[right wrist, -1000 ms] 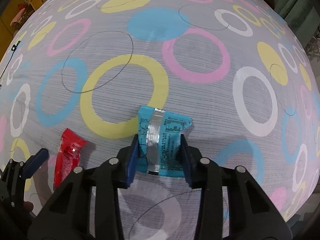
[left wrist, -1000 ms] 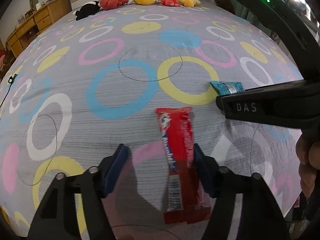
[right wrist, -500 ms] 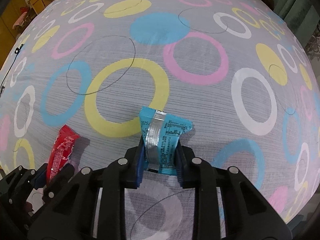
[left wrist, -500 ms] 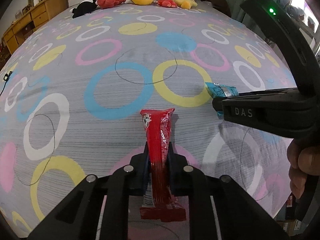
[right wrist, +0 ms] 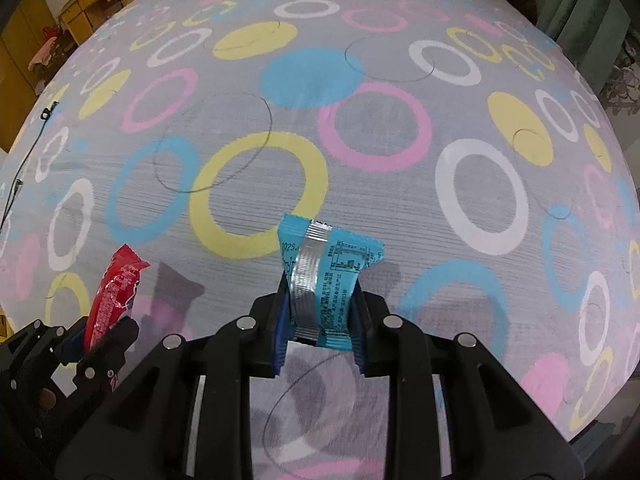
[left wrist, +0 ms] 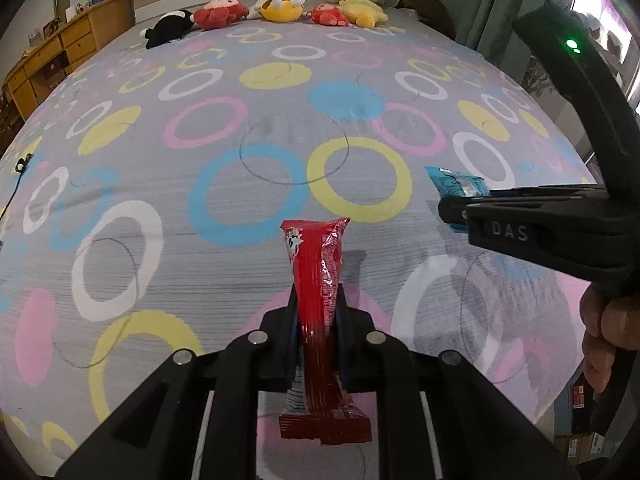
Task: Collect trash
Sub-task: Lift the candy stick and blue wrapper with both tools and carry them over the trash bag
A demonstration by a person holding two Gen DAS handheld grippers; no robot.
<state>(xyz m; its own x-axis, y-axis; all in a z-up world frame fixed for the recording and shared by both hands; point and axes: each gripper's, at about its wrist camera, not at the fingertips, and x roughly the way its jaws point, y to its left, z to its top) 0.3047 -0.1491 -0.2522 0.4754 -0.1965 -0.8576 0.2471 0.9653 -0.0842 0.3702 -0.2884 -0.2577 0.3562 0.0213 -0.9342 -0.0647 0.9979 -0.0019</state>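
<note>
Left gripper: your left gripper was clamped on the red wrapper, its blue pads pressed against both long sides around mid-length.
Red wrapper: it stood out forward between the fingers, top end with a small cartoon face raised clear of the bedspread, its crimped bottom end hanging below the fingers. It cast a shadow on the cloth just to its right.
Right gripper: your right gripper was closed on the blue wrapper, squeezing it so the lower part narrowed between the pads.
Blue wrapper: it was held up off the bedspread, silver seam strip facing the camera, printed text to the right of the strip, upper corners flaring out wider than the pinched part.
Relation: in the left wrist view the right gripper came in from the right, the blue wrapper's tip showing past its black body; the two wrappers were apart.
Your right hand: fingers wrapped the handle at the right edge.
Far end of bed: plush toys lay in a row by the headboard.
Left side: a wooden dresser stood beside the bed.
</note>
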